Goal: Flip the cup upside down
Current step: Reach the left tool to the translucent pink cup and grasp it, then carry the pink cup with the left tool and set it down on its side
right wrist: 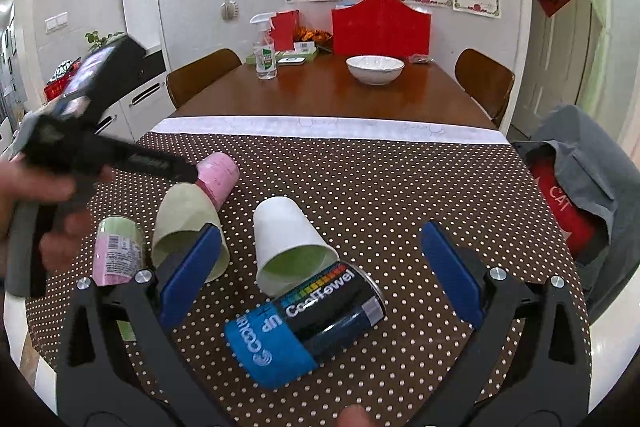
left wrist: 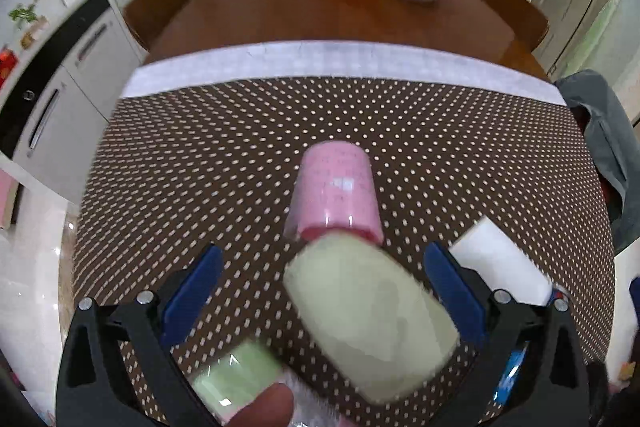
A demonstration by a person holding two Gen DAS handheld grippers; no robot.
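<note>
Several cups lie on their sides on the dotted brown cloth (right wrist: 400, 195). A pink cup (left wrist: 336, 195) lies ahead of my open left gripper (left wrist: 320, 287); it also shows in the right wrist view (right wrist: 218, 175). A pale green cup (left wrist: 368, 323) lies between the left fingers, not gripped; it shows in the right wrist view too (right wrist: 186, 227). A white cup with green inside (right wrist: 288, 243) lies ahead of my open right gripper (right wrist: 320, 267), which holds nothing. The left gripper's body (right wrist: 80, 131) hovers over the pink and green cups.
A black and blue CoolTowel can (right wrist: 308, 323) lies between the right fingers. A labelled green-pink can (right wrist: 118, 255) lies at the left. A white bowl (right wrist: 374, 69) and spray bottle (right wrist: 265, 55) stand on the far wooden table. A chair with grey cloth (right wrist: 576, 187) is at the right.
</note>
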